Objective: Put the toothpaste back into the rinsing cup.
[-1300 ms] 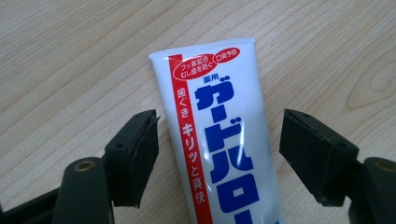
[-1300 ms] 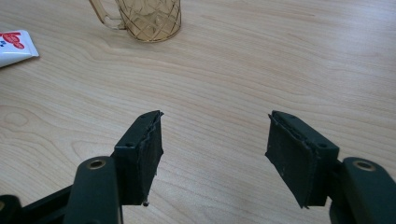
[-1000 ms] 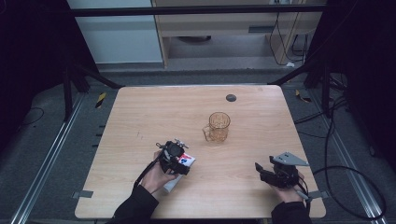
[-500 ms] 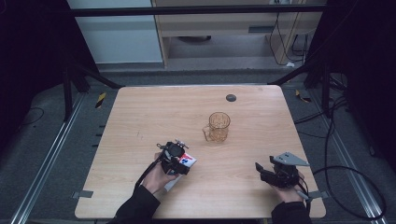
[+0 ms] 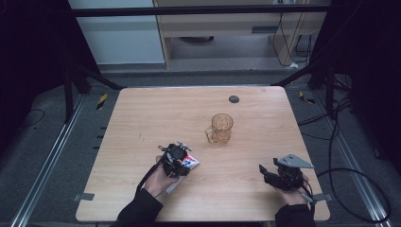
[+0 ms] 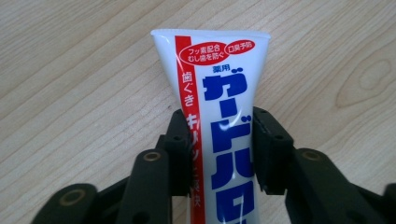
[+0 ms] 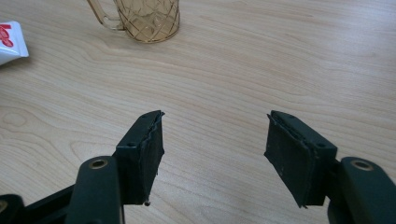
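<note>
Here, at a pale wooden tabletop [image 5: 142, 118], the left gripper [image 6: 217, 154] has just been closing its jaws on a white toothpaste tube [image 6: 219, 93] with red and blue Japanese lettering; in the left gripper view both black pads now press the tube's sides, its flat crimped end pointing away from the jaws. In the high view the left gripper [image 5: 178, 158] and the tube [image 5: 191, 162] sit near the front edge, left of centre, the tube lying on the wood. Compared with a second ago, gripper and tube occupy the same spot; only the jaws have narrowed. The right gripper [image 5: 265, 171] rests close to the front right corner, where it was before, its grey plate on top. In the right gripper view its fingers [image 7: 144, 154] stand spread with nothing but bare wood between them. An amber glass mug [image 5: 221, 128] with a diamond pattern stands upright near the middle of the tabletop, well apart from both grippers and unmoved. A small dark round disc [image 5: 233, 99] lies near the far edge
</note>
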`<move>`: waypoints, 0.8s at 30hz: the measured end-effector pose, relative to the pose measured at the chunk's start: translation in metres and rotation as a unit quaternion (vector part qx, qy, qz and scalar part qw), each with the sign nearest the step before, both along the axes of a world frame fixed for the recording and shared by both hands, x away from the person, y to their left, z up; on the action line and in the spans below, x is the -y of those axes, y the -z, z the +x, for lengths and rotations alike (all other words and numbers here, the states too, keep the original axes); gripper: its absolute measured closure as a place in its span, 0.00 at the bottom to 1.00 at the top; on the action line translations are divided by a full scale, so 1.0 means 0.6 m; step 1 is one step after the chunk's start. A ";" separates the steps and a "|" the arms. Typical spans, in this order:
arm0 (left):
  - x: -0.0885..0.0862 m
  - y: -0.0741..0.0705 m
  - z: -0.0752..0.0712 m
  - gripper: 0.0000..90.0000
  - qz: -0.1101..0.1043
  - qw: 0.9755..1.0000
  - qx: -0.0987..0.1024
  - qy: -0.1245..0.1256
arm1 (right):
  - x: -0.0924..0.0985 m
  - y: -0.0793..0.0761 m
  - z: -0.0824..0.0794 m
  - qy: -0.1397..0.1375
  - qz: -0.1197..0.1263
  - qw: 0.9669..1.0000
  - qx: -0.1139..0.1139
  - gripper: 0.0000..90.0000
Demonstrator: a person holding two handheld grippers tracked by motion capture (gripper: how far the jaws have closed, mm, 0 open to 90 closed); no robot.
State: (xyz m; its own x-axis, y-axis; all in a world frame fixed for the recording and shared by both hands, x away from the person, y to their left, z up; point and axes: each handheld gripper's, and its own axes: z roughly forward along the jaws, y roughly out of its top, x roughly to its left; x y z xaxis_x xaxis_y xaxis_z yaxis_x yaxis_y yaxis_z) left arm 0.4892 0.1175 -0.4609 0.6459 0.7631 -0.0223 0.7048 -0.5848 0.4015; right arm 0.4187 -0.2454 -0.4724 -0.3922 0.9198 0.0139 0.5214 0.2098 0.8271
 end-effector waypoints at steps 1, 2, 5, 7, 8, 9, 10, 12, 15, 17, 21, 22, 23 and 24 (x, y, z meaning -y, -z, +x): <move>-0.001 -0.001 -0.001 0.72 -0.001 1.000 0.000 0.001 | 0.000 0.000 0.000 0.000 0.000 1.000 0.000 0.41; -0.002 -0.002 -0.002 0.74 -0.002 1.000 0.001 0.002 | 0.000 0.000 0.000 0.000 0.000 1.000 0.000 0.41; -0.007 -0.003 -0.004 0.76 -0.005 1.000 0.000 0.004 | 0.001 0.000 0.000 0.001 0.002 1.000 -0.001 0.41; -0.010 -0.005 -0.005 0.77 -0.005 1.000 0.001 0.004 | 0.001 0.000 0.000 0.000 0.001 1.000 -0.001 0.42; -0.012 -0.005 -0.006 0.77 -0.005 1.000 0.003 0.003 | 0.002 0.000 0.000 0.000 0.002 1.000 -0.001 0.42; -0.014 -0.007 -0.008 0.78 -0.004 1.000 0.006 0.003 | 0.001 -0.001 -0.001 0.001 0.005 1.000 -0.003 0.42; -0.016 -0.008 -0.009 0.78 -0.008 1.000 0.008 0.001 | 0.002 0.000 -0.001 0.000 0.003 1.000 0.000 0.42; -0.022 -0.015 -0.013 0.78 -0.013 1.000 0.012 0.002 | 0.002 0.000 -0.001 -0.001 0.003 1.000 0.000 0.43; -0.030 -0.030 -0.021 0.79 -0.029 0.999 0.026 0.001 | 0.002 0.000 -0.001 -0.001 0.003 1.000 0.000 0.43; -0.036 -0.042 -0.025 0.79 -0.039 0.998 0.039 0.000 | 0.002 0.000 -0.001 -0.002 0.003 1.000 0.000 0.43; -0.046 -0.066 -0.029 0.79 -0.065 0.995 0.073 -0.008 | 0.003 0.000 -0.001 -0.002 0.003 1.000 0.002 0.43; -0.049 -0.072 -0.029 0.79 -0.073 0.994 0.081 -0.012 | 0.003 0.000 -0.002 0.000 0.006 1.000 0.001 0.43; -0.051 -0.076 -0.029 0.79 -0.077 0.993 0.090 -0.014 | 0.003 -0.001 -0.002 0.001 0.007 1.000 0.000 0.43; -0.052 -0.081 -0.030 0.79 -0.081 0.991 0.100 -0.017 | 0.003 -0.001 -0.002 0.001 0.008 1.000 0.000 0.42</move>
State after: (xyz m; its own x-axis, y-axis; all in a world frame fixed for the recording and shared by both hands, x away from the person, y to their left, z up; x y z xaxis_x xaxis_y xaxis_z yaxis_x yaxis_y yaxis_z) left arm 0.4714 0.1489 -0.4124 0.6235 0.7815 -0.0207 0.6197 -0.4779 0.6225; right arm 0.4174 -0.2472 -0.4721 -0.3895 0.9206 0.0286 0.5223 0.1952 0.8301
